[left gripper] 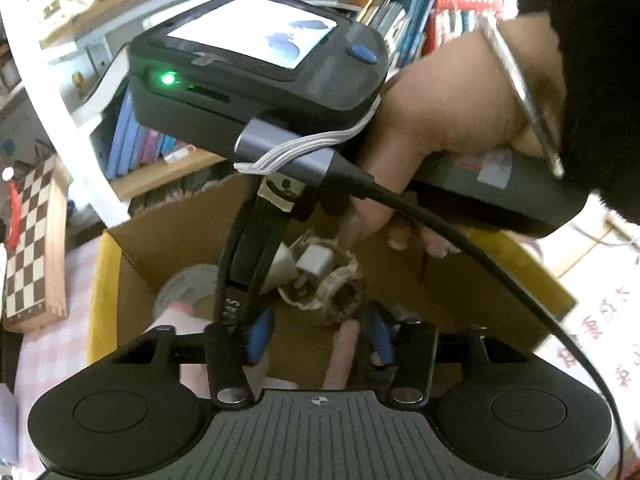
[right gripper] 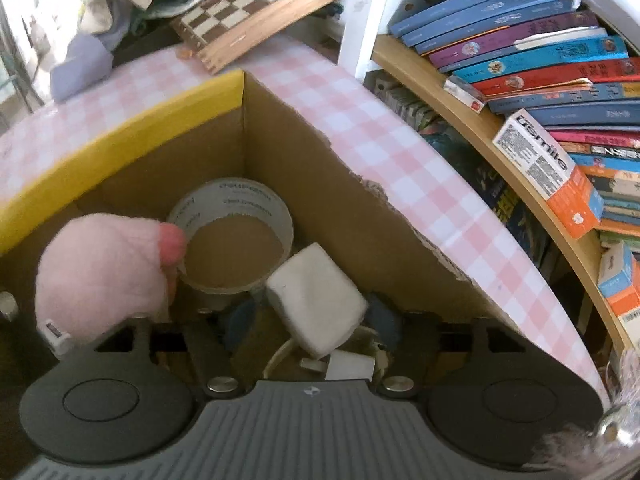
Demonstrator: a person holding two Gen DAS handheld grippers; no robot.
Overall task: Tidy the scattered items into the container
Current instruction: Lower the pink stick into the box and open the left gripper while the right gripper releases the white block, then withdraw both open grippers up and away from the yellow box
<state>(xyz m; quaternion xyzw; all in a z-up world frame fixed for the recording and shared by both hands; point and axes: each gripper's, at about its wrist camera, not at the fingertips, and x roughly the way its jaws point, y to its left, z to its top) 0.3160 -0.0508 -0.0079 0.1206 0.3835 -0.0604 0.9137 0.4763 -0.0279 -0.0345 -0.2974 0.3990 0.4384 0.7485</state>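
right gripper (right gripper: 312, 320) fingers straddled white foam block (right gripper: 316, 296) inside cardboard box (right gripper: 208, 92) | left gripper (left gripper: 316, 332) spread above box | block judged light, squashy; take by flat sides

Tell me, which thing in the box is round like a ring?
The tape roll, standing in the cardboard box's far corner. It is a hollow ring; the white block beside it is squarish, and the pink cloth is a soft lump.

The box (right gripper: 320, 184) is matt brown cardboard, its torn edge rough and fibrous. The tape roll (right gripper: 236, 208) has a smooth paper core. The pink toy (right gripper: 100, 272) looks soft knitted cloth. The chessboard (right gripper: 256, 4) is wood. The table (right gripper: 360, 120) wears smooth checked cloth.
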